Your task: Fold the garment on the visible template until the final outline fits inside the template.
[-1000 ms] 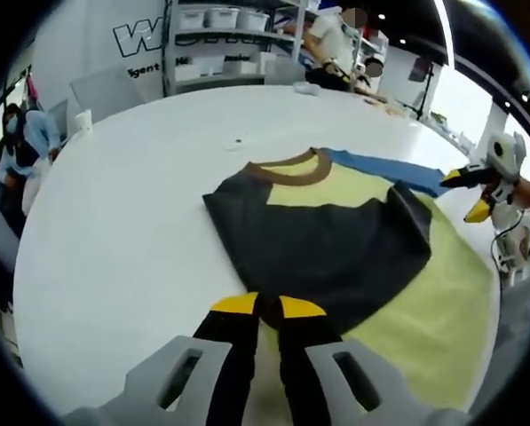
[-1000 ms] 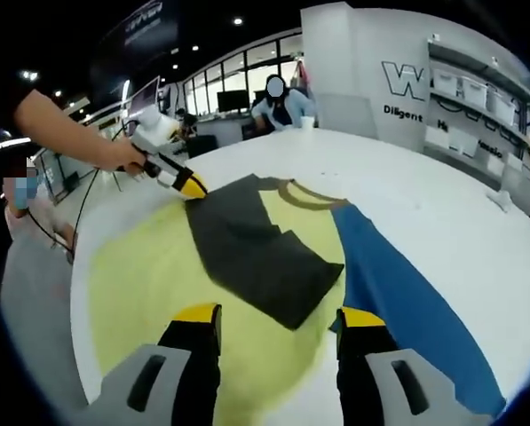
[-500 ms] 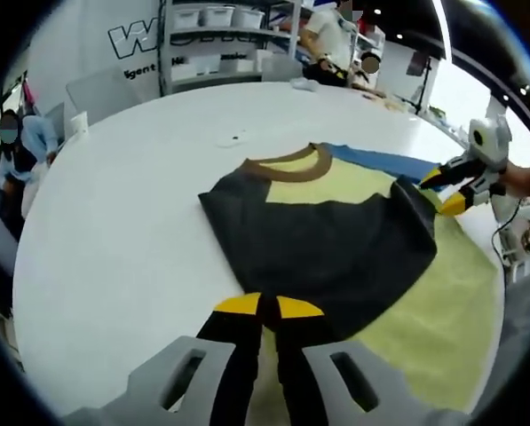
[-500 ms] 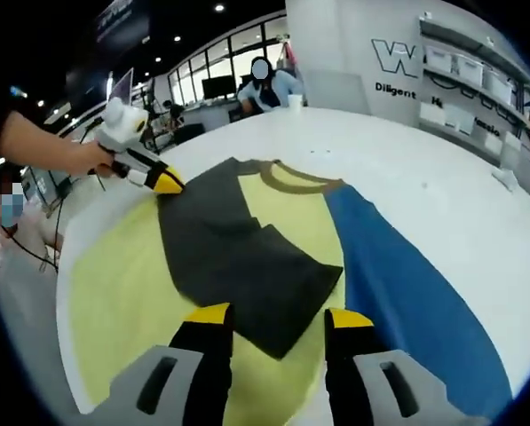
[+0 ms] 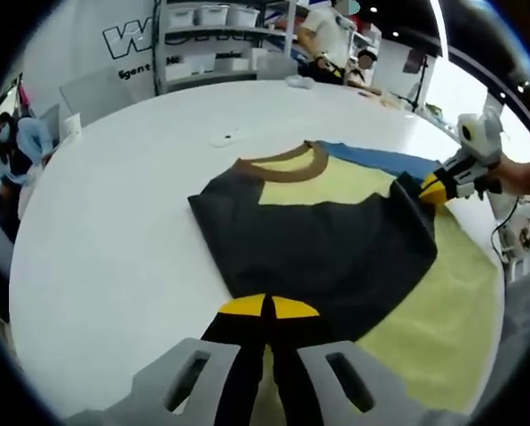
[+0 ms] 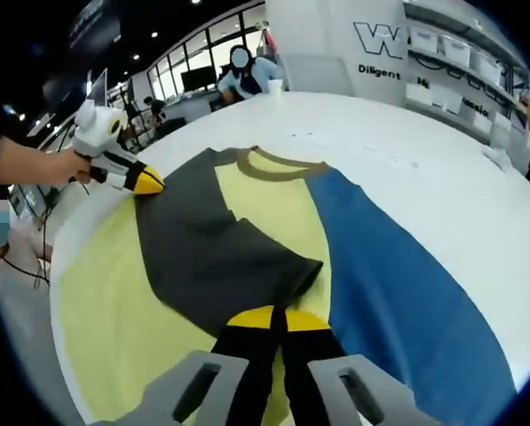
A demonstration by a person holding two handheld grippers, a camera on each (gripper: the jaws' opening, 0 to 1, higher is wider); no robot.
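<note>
garment point(image 5: 327, 240): dark panel folded over, lying on yellow template point(image 5: 442, 311)
left gripper point(image 5: 266, 306): jaws closed, pinching dark hem
right gripper point(image 6: 273, 318): jaws closed, clamping sleeve edge

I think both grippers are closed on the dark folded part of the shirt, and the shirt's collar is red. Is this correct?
Not quite. The collar is brown, not red, as the right gripper view shows. The rest holds: the left gripper and the right gripper each have jaws closed on the dark folded part of the shirt.
</note>
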